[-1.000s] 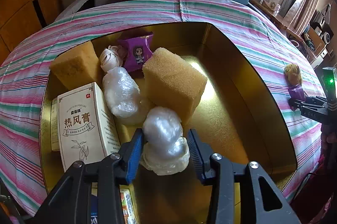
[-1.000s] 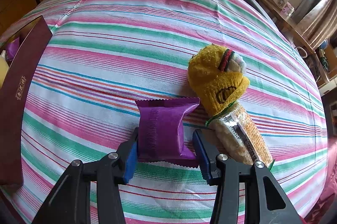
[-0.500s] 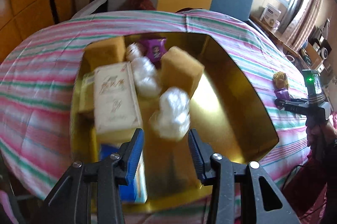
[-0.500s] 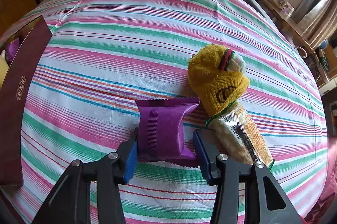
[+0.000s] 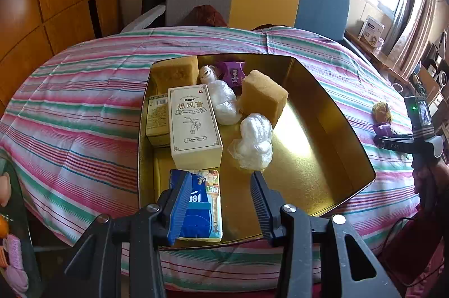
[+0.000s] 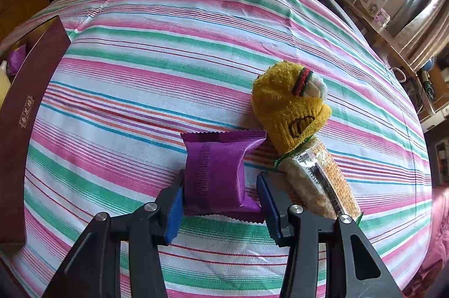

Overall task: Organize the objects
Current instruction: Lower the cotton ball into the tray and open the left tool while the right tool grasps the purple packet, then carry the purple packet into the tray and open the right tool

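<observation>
Since the earlier frame, the left gripper (image 5: 221,202) has been drawn back from the white plastic bundle (image 5: 254,142), left in the gold tray (image 5: 336,129); jaws released, empty. On the right, nothing has moved: the purple packet (image 6: 219,174) lies between the right gripper (image 6: 221,202)'s jaws on the striped cloth (image 6: 168,45), long axis pointing away, apparently grasped.

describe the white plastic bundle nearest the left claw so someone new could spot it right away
Start at the gold tray on the striped cloth. Near its middle, just below the tan sponge block, sits a crumpled white plastic bundle. Unlike the other white bundle beside the cream box, it stands alone on bare gold.
</observation>
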`<state>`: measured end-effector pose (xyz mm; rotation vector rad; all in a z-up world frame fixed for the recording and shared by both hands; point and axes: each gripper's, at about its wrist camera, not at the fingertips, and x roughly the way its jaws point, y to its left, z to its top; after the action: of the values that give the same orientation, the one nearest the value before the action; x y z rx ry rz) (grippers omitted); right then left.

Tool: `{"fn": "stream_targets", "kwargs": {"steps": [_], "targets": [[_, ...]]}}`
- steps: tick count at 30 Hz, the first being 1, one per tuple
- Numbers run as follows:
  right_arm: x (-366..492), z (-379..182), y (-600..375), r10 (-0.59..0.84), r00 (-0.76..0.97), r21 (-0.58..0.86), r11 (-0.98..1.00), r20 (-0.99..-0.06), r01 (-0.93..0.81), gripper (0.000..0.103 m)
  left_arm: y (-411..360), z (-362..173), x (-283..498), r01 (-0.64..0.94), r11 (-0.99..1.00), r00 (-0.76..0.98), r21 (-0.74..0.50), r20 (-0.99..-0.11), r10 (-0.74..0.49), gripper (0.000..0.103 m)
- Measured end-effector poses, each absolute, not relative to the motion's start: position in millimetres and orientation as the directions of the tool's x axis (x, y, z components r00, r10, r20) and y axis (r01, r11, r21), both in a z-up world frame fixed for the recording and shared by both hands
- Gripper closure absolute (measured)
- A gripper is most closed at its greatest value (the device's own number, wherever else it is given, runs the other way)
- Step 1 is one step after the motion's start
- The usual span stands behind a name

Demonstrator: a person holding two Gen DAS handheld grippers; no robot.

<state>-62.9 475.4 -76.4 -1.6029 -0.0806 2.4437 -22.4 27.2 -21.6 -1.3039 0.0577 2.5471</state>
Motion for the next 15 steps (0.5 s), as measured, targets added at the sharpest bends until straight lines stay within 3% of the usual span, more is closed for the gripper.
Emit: {"fn": "stream_targets", "kwargs": {"steps": [15], "targets": [[-55, -65, 462, 0.17, -0.368, -0.109, -0.977, -0.914, -0.181, 0.055, 19, -21, -19, -0.262, -0.956, -0.553, -0.133, -0.791, 0.261, 0.059]]}}
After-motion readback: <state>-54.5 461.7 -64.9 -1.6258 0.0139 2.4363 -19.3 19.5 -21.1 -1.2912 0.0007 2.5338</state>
